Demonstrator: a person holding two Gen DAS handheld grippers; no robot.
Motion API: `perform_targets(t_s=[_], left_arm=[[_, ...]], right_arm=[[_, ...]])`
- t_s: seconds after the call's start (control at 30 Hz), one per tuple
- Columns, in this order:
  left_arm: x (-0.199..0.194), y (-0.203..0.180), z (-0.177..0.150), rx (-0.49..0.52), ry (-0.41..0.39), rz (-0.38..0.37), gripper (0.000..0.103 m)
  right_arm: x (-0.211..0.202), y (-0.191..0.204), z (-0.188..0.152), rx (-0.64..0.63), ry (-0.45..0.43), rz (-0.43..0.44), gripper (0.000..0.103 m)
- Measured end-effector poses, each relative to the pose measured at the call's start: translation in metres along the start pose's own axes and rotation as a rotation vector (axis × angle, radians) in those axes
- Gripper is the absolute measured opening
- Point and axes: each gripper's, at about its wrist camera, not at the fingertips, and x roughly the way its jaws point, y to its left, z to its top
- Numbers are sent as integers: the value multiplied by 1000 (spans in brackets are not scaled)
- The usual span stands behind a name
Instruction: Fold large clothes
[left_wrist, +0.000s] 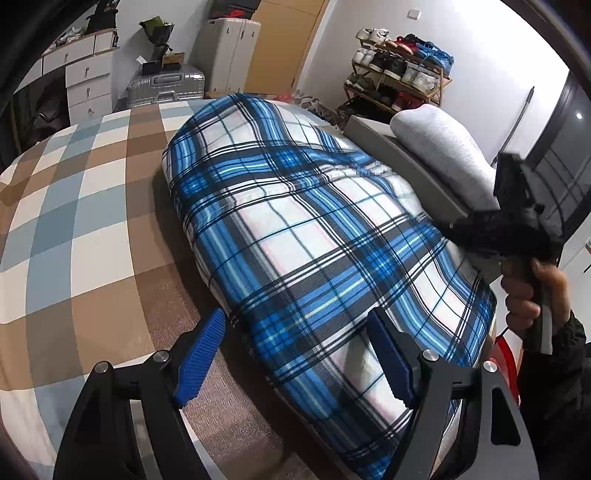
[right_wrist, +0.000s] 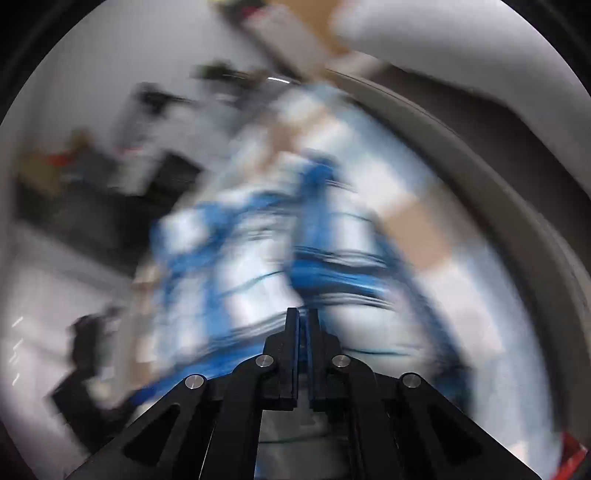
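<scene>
A large blue, white and black plaid garment (left_wrist: 295, 221) lies folded into a long thick bundle on the checked bed sheet (left_wrist: 74, 229). My left gripper (left_wrist: 295, 354) stands open at the bundle's near end. Its left blue pad (left_wrist: 201, 354) is over the sheet and its right pad (left_wrist: 388, 354) is over the cloth, with the garment's edge between them. A hand (left_wrist: 532, 291) holds my right gripper (left_wrist: 458, 230) by the garment's far right edge. In the heavily blurred right wrist view the right gripper (right_wrist: 303, 321) has its fingers pressed together in front of the plaid garment (right_wrist: 258, 258). No cloth shows between them.
A grey padded ledge (left_wrist: 406, 166) with a grey rolled cloth (left_wrist: 443, 147) on it runs along the bed's right side. Beyond the bed are a shoe rack (left_wrist: 399, 81), suitcases (left_wrist: 166, 85) and white drawers (left_wrist: 88, 85). Bare sheet stretches to the left of the garment.
</scene>
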Motion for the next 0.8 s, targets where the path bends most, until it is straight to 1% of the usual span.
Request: perform_targets(t_s=[0.03, 0.07, 0.1, 0.13, 0.17, 0.2, 0.23, 0.27, 0.3, 0.33, 0.37, 0.43, 0.47, 0.5, 0.53, 0.57, 0.6, 0.67, 0.7, 0.73, 0.77, 0.8], left_arm=[[-1, 0, -1, 1, -2, -1, 75], [-2, -1, -1, 1, -3, -3, 75], [-2, -1, -1, 2, -3, -6, 75], [-2, -1, -2, 4, -2, -8, 75], [-1, -2, -2, 7, -1, -9, 75], [0, -2, -2, 10, 1, -10, 75], [2, -3, -2, 12, 7, -12, 75], [4, -4, -2, 12, 11, -14, 75], [5, -5, -2, 14, 14, -14, 75], [6, -6, -3, 17, 16, -10, 75], [6, -7, -3, 21, 16, -3, 75], [4, -7, -4, 29, 12, 4, 75], [3, -8, -5, 31, 11, 7, 75], [2, -8, -6, 35, 10, 13, 75], [1, -8, -7, 39, 10, 13, 75], [1, -7, -8, 39, 9, 10, 75], [0, -6, -9, 35, 8, 10, 75], [1, -4, -9, 31, 10, 13, 75], [1, -3, -10, 27, 11, 15, 75], [0, -1, -10, 24, 12, 15, 75], [0, 0, -10, 21, 13, 15, 75], [0, 0, -11, 20, 14, 15, 75]], right_arm=[[-4, -3, -3, 11, 2, 53, 6], [-10, -2, -8, 8, 8, 118, 9], [-16, -1, -13, -3, 13, 159, 12], [-22, 1, -19, -19, 14, 187, 22], [-27, 5, -26, -47, 14, 206, 35], [-27, 12, -31, -75, 15, 204, 43], [-27, 14, -37, -103, 14, 179, 48], [-24, 15, -43, -129, 22, 120, 48], [-22, 14, -47, -142, 30, 85, 48], [-21, 14, -51, -149, 29, 75, 45], [-24, 15, -55, -159, 5, 70, 32], [-30, 16, -58, -196, -19, 98, 2], [-45, 19, -63, -214, -85, 122, 2], [-53, 22, -64, -230, -119, 146, 2], [-61, 23, -66, -236, -140, 160, 2], [-63, 22, -66, -228, -132, 150, 2], [-58, 18, -65, -217, -124, 106, 2], [-45, 7, -64, -178, -98, -69, 6], [-42, 1, -64, -158, -84, -83, 6], [-45, -3, -67, -139, -88, -47, 6], [-51, -3, -68, -132, -99, -16, 10], [-55, -5, -71, -130, -106, -4, 15]])
